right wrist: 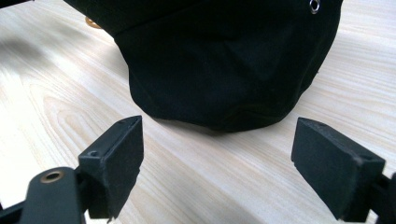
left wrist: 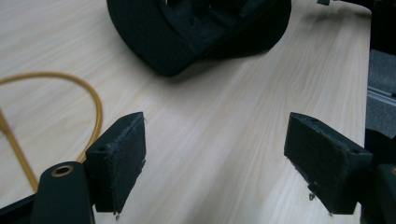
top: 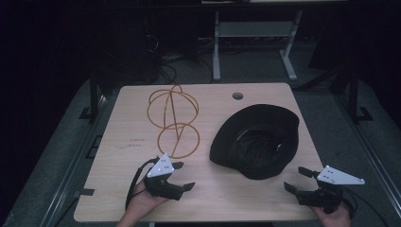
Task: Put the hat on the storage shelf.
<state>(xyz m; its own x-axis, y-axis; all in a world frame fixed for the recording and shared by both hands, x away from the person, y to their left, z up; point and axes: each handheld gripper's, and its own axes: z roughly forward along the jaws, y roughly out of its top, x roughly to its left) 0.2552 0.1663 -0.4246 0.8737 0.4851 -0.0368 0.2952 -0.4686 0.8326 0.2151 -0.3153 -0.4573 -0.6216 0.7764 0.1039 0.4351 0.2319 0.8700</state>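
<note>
lab/workshop | dark room | wooden table (top: 265, 198) | floor cables (top: 165, 64) | metal desk frame (top: 216, 47)

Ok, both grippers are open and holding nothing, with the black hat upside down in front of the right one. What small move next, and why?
Probably ease the right gripper forward to the hat. Its jaws stand open and point at the near edge of the brim, with bare table between. The left gripper is open too and sits nearer the wire stand.

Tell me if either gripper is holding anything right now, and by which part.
Nothing is held. The left gripper and the right gripper are both open above bare table, with the black hat and the yellow wire stand untouched.
</note>
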